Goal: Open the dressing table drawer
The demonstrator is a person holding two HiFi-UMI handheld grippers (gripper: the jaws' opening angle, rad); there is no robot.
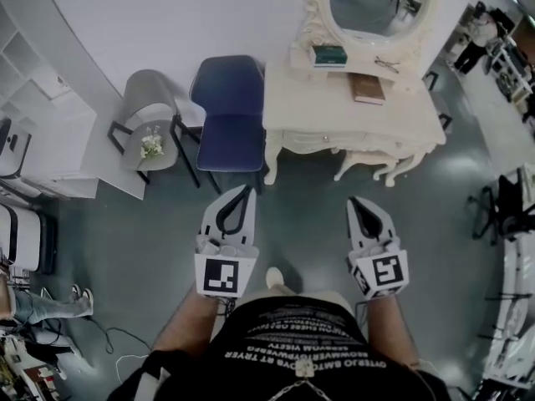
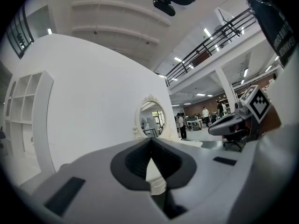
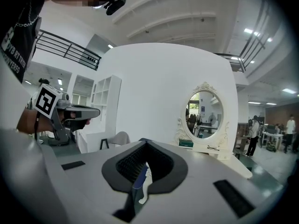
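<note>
Currently left gripper and right gripper, both clenched empty, hover over open floor before the dressing table edge.

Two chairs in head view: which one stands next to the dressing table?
The navy blue chair: it stands right beside the left end of the dressing table. The grey chair is further left, on the blue one's far side.

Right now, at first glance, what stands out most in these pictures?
The white dressing table with its oval mirror stands against the wall, upper right in the head view, a blue chair beside it. Nearer the person, the left gripper and right gripper point toward it, jaws shut, empty.
</note>
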